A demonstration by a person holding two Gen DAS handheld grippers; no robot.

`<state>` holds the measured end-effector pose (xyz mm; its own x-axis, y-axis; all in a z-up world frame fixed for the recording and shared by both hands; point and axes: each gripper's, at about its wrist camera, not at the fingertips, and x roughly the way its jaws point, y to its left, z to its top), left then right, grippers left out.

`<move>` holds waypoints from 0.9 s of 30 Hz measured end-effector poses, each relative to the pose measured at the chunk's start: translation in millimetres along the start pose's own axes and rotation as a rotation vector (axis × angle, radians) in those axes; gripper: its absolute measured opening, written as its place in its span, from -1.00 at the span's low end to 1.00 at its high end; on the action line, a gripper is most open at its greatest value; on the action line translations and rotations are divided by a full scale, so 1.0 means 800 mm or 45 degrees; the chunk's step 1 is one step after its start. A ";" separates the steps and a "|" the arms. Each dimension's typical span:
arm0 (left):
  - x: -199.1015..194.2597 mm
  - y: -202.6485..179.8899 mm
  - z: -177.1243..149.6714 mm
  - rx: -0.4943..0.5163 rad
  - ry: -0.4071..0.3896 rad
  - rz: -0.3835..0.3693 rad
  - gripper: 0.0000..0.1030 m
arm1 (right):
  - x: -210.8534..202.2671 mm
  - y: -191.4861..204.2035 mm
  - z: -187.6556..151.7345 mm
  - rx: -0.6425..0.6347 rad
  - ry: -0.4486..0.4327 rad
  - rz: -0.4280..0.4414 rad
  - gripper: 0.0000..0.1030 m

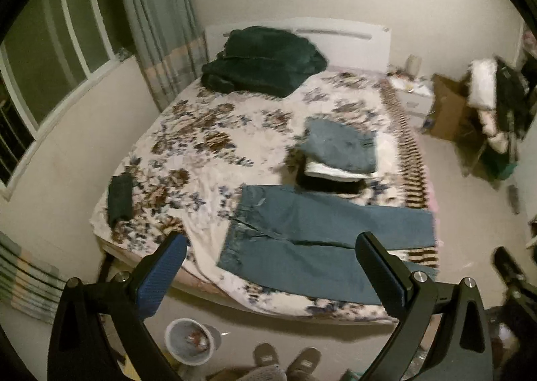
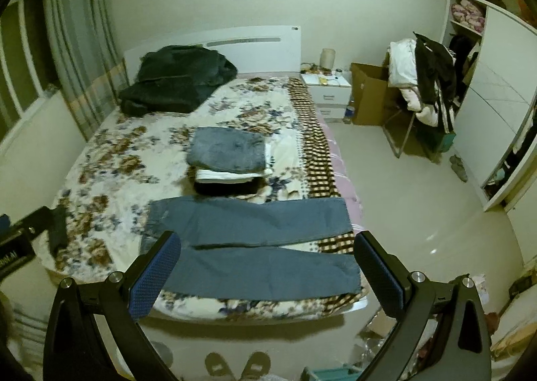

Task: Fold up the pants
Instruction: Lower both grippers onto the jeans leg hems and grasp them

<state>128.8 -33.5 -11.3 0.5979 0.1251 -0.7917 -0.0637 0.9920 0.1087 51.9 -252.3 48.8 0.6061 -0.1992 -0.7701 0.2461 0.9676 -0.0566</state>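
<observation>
A pair of blue jeans (image 1: 322, 240) lies spread flat across the near end of the bed, waist to the left, legs running right; it also shows in the right wrist view (image 2: 255, 247). My left gripper (image 1: 272, 267) is open and empty, held high above the bed's near edge. My right gripper (image 2: 268, 263) is open and empty, also well above the jeans. Neither touches the cloth.
The bed (image 1: 214, 153) has a floral sheet. A stack of folded clothes (image 1: 339, 153) sits behind the jeans. A dark blanket pile (image 1: 265, 62) lies at the headboard. A small dark garment (image 1: 119, 196) lies at left. A bin (image 1: 189, 340) and slippers (image 1: 285, 361) stand on the floor.
</observation>
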 end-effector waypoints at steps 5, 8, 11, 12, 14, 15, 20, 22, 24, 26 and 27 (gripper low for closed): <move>0.095 -0.015 0.003 0.048 0.085 0.035 1.00 | 0.106 -0.013 0.015 -0.003 0.074 -0.039 1.00; 0.158 -0.023 0.009 0.070 0.143 0.044 1.00 | 0.173 -0.018 0.025 -0.001 0.121 -0.057 1.00; 0.232 -0.035 0.025 0.122 0.198 0.045 1.00 | 0.260 -0.019 0.036 -0.006 0.181 -0.083 1.00; 0.251 -0.037 0.029 0.137 0.213 0.036 1.00 | 0.280 -0.021 0.038 -0.007 0.194 -0.096 1.00; 0.298 -0.046 0.039 0.183 0.237 0.037 1.00 | 0.346 -0.017 0.047 -0.016 0.229 -0.109 1.00; 0.315 -0.047 0.044 0.196 0.241 0.032 1.00 | 0.378 -0.015 0.049 -0.022 0.251 -0.128 1.00; 0.434 -0.076 0.054 0.291 0.280 0.002 1.00 | 0.550 0.003 0.048 -0.087 0.362 -0.211 1.00; 0.492 -0.090 0.052 0.341 0.297 -0.009 1.00 | 0.620 0.010 0.039 -0.117 0.426 -0.216 1.00; 0.553 -0.105 0.047 0.394 0.314 0.007 1.00 | 0.687 0.018 0.027 -0.154 0.465 -0.216 1.00; 0.601 -0.118 0.038 0.437 0.334 0.023 1.00 | 0.757 0.025 0.014 -0.198 0.500 -0.211 1.00; 0.636 -0.126 0.031 0.464 0.349 0.033 1.00 | 0.791 0.030 0.006 -0.218 0.518 -0.214 1.00</move>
<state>459.2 -69.9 -409.9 0.3633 0.1974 -0.9105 0.2390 0.9248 0.2959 444.9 -356.1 -436.5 0.2145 -0.3114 -0.9257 0.1662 0.9456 -0.2796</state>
